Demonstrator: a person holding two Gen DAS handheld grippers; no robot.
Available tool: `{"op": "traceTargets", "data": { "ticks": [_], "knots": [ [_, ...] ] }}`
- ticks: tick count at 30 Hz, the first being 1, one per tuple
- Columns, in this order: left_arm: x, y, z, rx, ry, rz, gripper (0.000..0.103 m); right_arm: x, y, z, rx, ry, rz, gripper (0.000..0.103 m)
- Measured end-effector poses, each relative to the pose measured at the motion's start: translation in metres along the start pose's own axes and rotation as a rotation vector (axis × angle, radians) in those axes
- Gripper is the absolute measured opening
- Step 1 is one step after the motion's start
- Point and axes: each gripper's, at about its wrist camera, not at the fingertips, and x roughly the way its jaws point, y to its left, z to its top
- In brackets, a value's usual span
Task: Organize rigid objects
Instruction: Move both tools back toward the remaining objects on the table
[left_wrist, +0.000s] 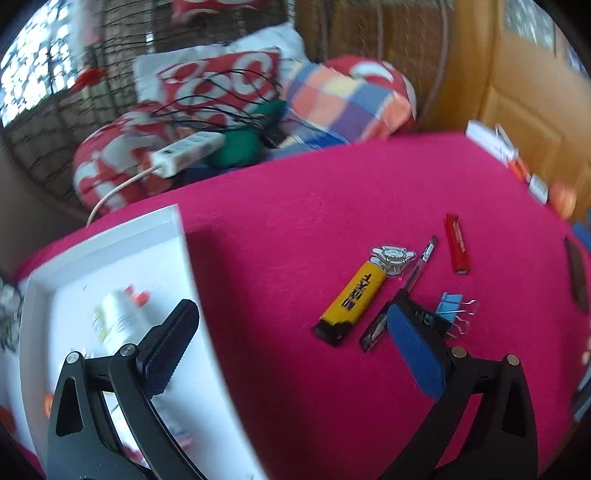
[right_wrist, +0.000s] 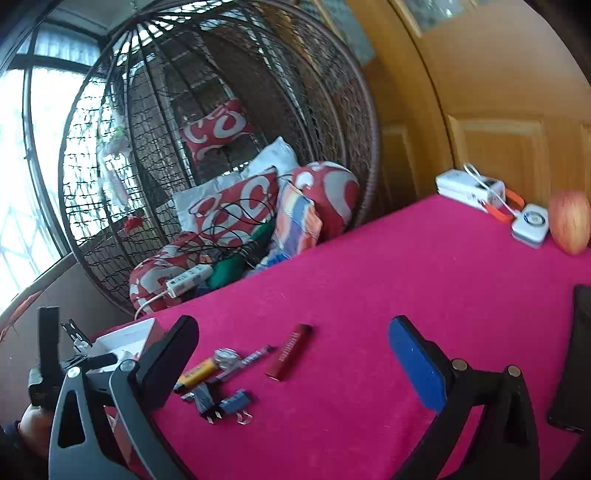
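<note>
A: Left claw (left_wrist: 291, 332)?
B: Jaws spread wide, nothing between them. It tilts steeply down over the pink desk (left_wrist: 332, 192). Black finger (left_wrist: 170, 347) hangs over the white tray (left_wrist: 110, 236); blue-padded finger (left_wrist: 413, 347) sits over the clutter.

A: What's in the tray?
B: A white bottle (left_wrist: 118, 321) lying down, blurred, plus small red bits I can't make out.

A: The loose items?
B: All on the desk, right of the tray, close together. Yellow lighter (left_wrist: 351, 299) with black end, a cartoon charm (left_wrist: 391, 258) touching its top, a pen (left_wrist: 421, 266) beside that, a red stick (left_wrist: 456, 243) just past the pen. Blue binder clip (left_wrist: 452, 302) and a dark flat piece (left_wrist: 373, 332) lie partly behind the blue pad.

A: Right claw (right_wrist: 291, 354)?
B: Fully apart too, empty. It points shallower, more across the desk than down. Same cluster sits between its fingers toward the black one; the red stick is nearest the middle.

A: Anything else?
B: Apple (right_wrist: 569, 221) and a white gadget (right_wrist: 530, 225) at the far right edge, a dark phone (right_wrist: 576, 354) on the right, a wicker hanging chair (right_wrist: 221, 110) with cushions behind.
</note>
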Motion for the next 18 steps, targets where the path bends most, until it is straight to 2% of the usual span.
{"op": "traceTargets", "data": {
  "ticks": [5, 7, 10, 18],
  "knots": [
    [0.031, -0.026, 0.009, 0.099, 0.073, 0.005, 0.103, -0.004, -0.018, 0.0, 0.006, 0.0, 0.005, 0.103],
    [0.044, -0.031, 0.011, 0.117, 0.122, 0.021, 0.103, -0.002, -0.025, 0.0, 0.015, 0.005, 0.002, 0.103],
    [0.056, -0.036, 0.014, 0.146, 0.154, 0.054, 0.103, 0.0, -0.031, -0.003, 0.03, 0.018, 0.004, 0.103],
    [0.061, -0.034, 0.017, 0.193, 0.2, -0.008, 0.101, 0.005, -0.032, -0.006, 0.045, 0.066, 0.029, 0.103]
  ]
}}
